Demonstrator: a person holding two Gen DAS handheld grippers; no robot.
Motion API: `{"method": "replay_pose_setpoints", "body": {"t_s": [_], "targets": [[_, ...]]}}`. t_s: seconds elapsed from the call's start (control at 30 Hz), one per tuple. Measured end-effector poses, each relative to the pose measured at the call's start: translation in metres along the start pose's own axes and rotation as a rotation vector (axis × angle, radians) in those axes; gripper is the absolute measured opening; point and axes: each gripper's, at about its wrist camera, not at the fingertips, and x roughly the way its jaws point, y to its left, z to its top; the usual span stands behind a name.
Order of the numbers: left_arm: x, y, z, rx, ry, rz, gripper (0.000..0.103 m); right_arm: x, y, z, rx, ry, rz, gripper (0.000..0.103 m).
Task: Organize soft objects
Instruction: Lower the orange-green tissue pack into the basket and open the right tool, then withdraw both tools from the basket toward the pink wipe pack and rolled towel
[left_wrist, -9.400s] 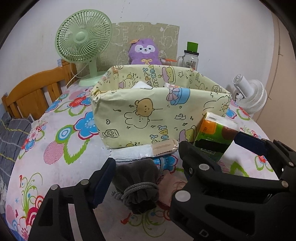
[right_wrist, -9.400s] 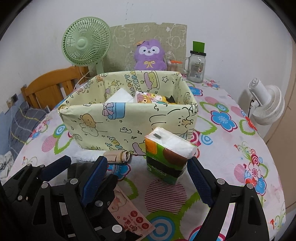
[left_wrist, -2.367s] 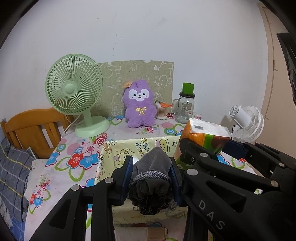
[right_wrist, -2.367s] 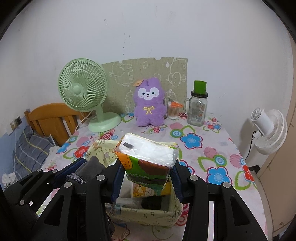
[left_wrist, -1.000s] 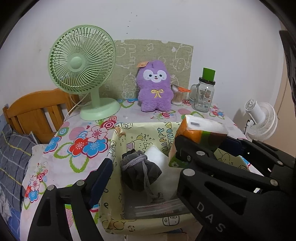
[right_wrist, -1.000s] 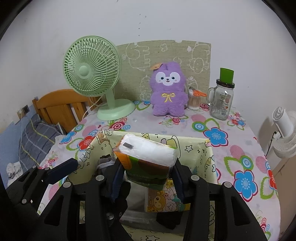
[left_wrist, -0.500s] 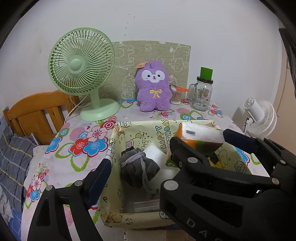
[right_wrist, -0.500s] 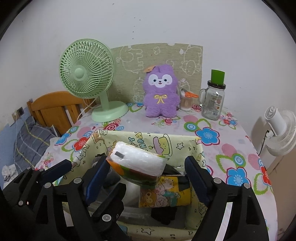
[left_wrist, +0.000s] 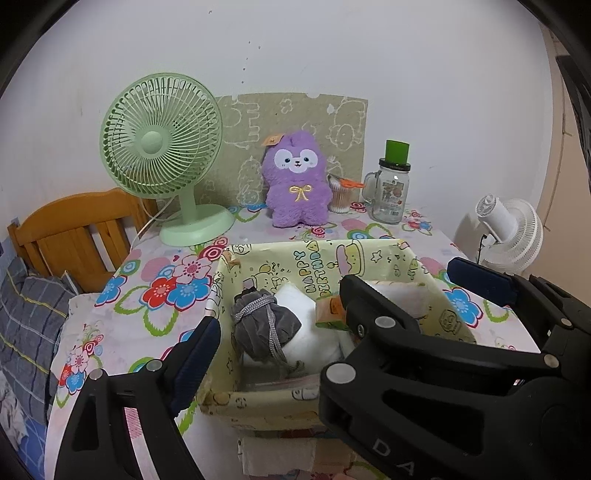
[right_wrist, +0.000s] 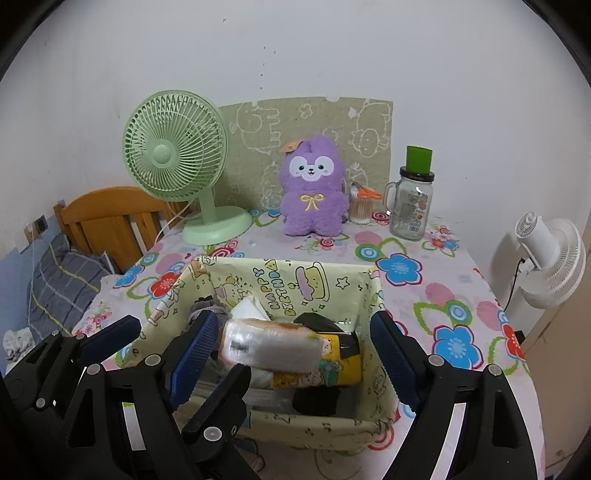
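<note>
A yellow cartoon-print fabric basket (left_wrist: 325, 258) (right_wrist: 376, 295) stands on the flowered table. Inside it lie a grey drawstring pouch (left_wrist: 264, 325) on a white packet (left_wrist: 314, 332), and an orange-green tissue pack (right_wrist: 269, 345) (left_wrist: 330, 312) on its side across other items. My left gripper (left_wrist: 275, 314) is open above the basket's left half, the pouch between its fingers. My right gripper (right_wrist: 291, 338) is open above the basket, its fingers either side of the tissue pack and apart from it.
A green desk fan (left_wrist: 162, 155), a purple plush toy (left_wrist: 295, 177), a cotton-swab jar (left_wrist: 340, 194) and a glass jar with green lid (left_wrist: 391, 192) stand at the back. A white fan (left_wrist: 509, 229) is right; a wooden headboard (left_wrist: 74, 229) left. A white packet (left_wrist: 277, 456) lies before the basket.
The tissue pack has dropped out of my open right gripper and now lies on its side in the basket. Both grippers stay open over the basket. The pouch has not moved.
</note>
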Motion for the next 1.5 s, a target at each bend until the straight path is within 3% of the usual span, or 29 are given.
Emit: {"method": "replay_pose_setpoints", "body": {"t_s": [1.13, 1.27, 1.5], "targets": [[-0.068, -0.026, -0.016, 0.034, -0.064, -0.027, 0.094, -0.081, -0.008, -0.019, 0.020, -0.056, -0.038, 0.088], [-0.075, -0.029, -0.019, 0.039, -0.067, -0.025, 0.095, -0.090, -0.007, -0.022, 0.013, -0.072, -0.047, 0.093], [-0.082, -0.030, -0.024, 0.048, -0.073, -0.028, 0.099, -0.100, -0.006, -0.027, 0.006, -0.079, -0.042, 0.094]]}}
